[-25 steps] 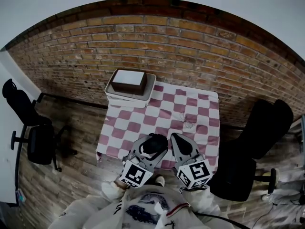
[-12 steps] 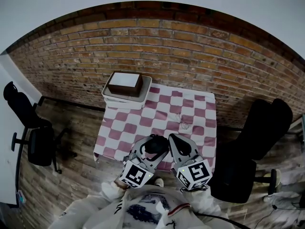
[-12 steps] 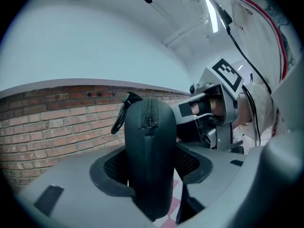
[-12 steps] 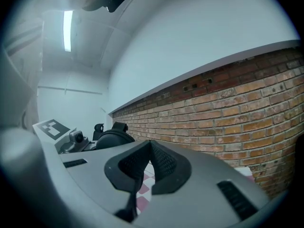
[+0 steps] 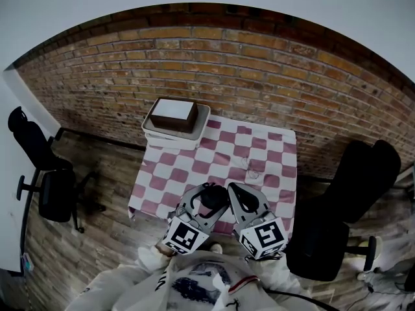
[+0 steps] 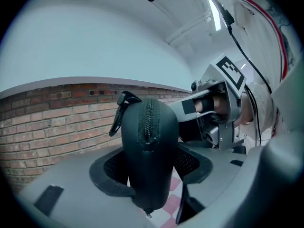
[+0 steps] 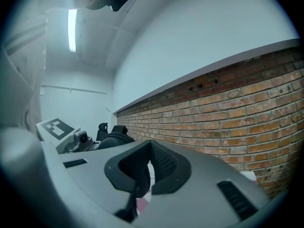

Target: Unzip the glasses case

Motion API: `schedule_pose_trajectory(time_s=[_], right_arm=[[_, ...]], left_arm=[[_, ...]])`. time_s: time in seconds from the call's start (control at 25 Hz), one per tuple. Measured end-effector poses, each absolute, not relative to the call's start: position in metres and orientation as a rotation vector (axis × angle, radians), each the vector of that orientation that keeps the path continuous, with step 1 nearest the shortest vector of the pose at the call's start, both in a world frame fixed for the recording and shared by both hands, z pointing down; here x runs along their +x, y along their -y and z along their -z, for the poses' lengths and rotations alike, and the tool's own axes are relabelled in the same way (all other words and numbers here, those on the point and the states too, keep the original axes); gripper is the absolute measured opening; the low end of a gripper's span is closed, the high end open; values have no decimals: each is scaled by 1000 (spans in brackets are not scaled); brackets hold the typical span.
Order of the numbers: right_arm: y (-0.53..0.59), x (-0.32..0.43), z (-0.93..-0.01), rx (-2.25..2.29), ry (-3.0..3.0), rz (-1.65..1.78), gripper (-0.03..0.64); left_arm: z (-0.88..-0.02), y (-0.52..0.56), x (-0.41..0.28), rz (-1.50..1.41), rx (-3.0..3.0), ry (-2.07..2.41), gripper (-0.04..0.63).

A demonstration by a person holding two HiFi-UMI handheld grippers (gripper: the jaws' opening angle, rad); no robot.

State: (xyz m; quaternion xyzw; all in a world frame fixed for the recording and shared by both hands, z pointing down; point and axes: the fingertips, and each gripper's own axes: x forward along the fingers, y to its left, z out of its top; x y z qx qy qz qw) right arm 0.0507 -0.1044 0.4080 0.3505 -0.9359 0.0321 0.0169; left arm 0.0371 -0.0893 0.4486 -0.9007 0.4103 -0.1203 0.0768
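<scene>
My left gripper (image 5: pixel 207 190) has its jaws clamped on the glasses case (image 6: pixel 149 151), lower centre in the head view. It's stood on end, zipper (image 6: pixel 148 120) running top to bottom. My right gripper (image 7: pixel 149 151), jaws pressed together and empty I think, sits just right of it.

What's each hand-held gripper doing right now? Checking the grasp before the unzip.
Left hand-held gripper: closed on the glasses case.
Right hand-held gripper: closed; a thin dark strip hangs at its jaws, and it cannot be told whether it is gripped.
</scene>
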Motion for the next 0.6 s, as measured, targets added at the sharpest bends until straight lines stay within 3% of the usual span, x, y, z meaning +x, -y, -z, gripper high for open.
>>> schedule_pose_trajectory(time_s=[0.6], right_arm=[[103,36,-407,1048,2930,-104,14]], left_arm=[[-455,101,32,386,-2706,-1234,251]])
